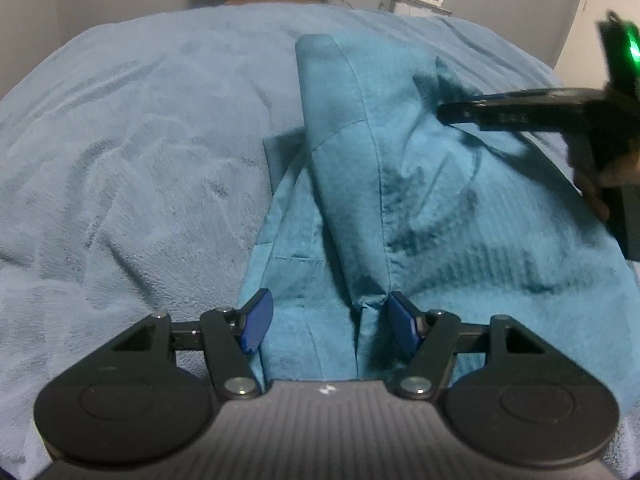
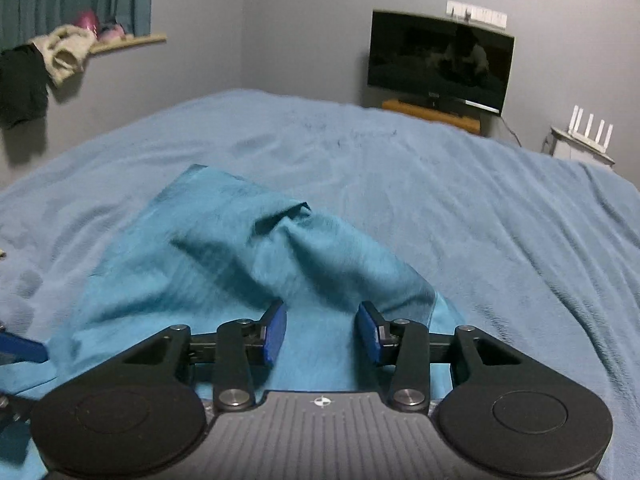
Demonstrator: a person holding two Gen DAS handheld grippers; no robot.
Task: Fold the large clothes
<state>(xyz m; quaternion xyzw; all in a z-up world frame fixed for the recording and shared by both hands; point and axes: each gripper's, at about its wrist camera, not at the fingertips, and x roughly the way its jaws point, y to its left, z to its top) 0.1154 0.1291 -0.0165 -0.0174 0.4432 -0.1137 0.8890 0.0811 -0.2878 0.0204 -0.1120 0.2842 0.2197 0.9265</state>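
Observation:
A teal garment (image 1: 360,184) lies rumpled on the light blue blanket (image 1: 120,160), with one long folded strip running away from me. My left gripper (image 1: 331,322) hovers low over its near end, jaws apart; a ridge of the cloth lies between the blue pads without being pinched. My right gripper (image 2: 322,332) is open above the garment (image 2: 224,256), only flat cloth showing in its gap. In the left wrist view the right gripper (image 1: 446,112) reaches in blurred from the right over the garment's far side, held by a hand (image 1: 600,184).
The blanket (image 2: 440,200) covers the whole bed. Beyond it stand a dark television (image 2: 440,60) on a wooden stand and a white router (image 2: 588,128) on a small shelf. Clothes (image 2: 60,56) hang from a window ledge at the back left.

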